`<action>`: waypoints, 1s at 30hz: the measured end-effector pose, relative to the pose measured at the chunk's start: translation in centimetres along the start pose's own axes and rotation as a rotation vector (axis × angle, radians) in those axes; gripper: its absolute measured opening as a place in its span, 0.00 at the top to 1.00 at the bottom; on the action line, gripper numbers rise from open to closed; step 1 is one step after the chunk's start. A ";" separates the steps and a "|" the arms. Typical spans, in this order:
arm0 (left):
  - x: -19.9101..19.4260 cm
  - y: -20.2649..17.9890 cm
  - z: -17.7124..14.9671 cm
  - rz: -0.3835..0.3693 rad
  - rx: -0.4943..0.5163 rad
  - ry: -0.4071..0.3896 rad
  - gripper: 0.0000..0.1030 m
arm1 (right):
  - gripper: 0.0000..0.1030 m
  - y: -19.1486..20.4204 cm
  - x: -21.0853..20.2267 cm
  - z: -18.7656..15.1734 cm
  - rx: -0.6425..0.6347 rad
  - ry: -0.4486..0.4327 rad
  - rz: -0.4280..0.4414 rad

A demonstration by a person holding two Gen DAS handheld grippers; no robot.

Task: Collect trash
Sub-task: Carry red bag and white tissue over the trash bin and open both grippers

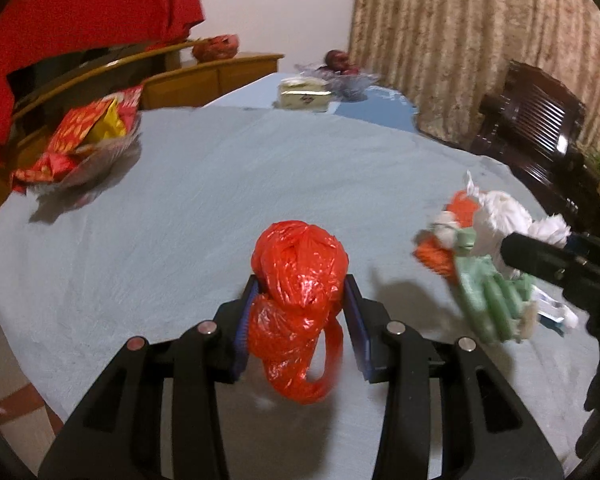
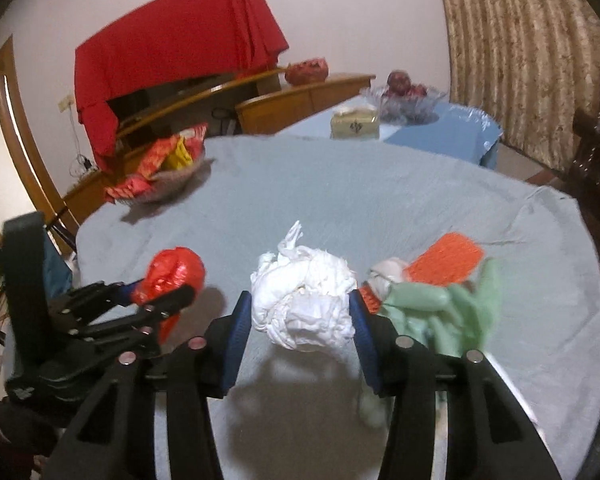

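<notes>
A crumpled red plastic bag point(image 1: 298, 280) hangs above the grey-blue tablecloth point(image 1: 260, 168), and my left gripper point(image 1: 302, 284) is shut on it. My right gripper point(image 2: 300, 308) is shut on a bunched white plastic bag point(image 2: 304, 300), which is also raised off the cloth. In the right wrist view the left gripper point(image 2: 168, 292) and the red bag point(image 2: 176, 272) are at the left. A pale green wrapper point(image 2: 452, 308) and an orange pad point(image 2: 448, 260) sit just right of the right gripper's finger; whether they touch the white bag I cannot tell.
A basket of red snack packets point(image 1: 88, 148) stands at the table's far left. Beyond it, a second table carries a tissue box point(image 2: 355, 123) and a glass fruit bowl point(image 2: 404, 96). A dark wooden chair point(image 1: 532, 120) stands at the right edge, before a curtain.
</notes>
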State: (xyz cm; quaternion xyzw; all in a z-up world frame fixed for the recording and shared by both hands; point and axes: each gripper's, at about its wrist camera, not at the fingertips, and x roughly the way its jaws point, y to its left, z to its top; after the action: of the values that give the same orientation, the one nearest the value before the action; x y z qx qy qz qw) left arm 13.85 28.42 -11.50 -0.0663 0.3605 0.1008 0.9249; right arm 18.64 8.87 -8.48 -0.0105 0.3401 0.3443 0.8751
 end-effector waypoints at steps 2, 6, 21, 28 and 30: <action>-1.1 -1.4 0.2 -0.029 0.019 -0.017 0.61 | 0.53 -0.5 -1.7 0.0 0.012 -0.020 -0.007; -2.9 -4.3 0.5 -0.079 0.057 -0.040 0.61 | 0.53 -1.9 -5.1 0.0 0.039 -0.052 -0.042; -7.3 -16.2 0.8 -0.290 0.193 -0.088 0.61 | 0.53 -9.0 -16.4 -2.4 0.135 -0.143 -0.247; -8.2 -21.6 0.6 -0.388 0.262 -0.095 0.61 | 0.53 -11.9 -20.3 -4.5 0.181 -0.169 -0.332; -8.3 -23.0 0.5 -0.410 0.279 -0.100 0.61 | 0.53 -12.9 -21.6 -5.3 0.203 -0.176 -0.358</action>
State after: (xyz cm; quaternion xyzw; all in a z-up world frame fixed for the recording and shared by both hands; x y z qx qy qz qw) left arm 13.63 5.06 -4.36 -0.0047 0.3039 -0.1367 0.9428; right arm 11.94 -15.16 -2.31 0.0475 0.2881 0.1472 0.9450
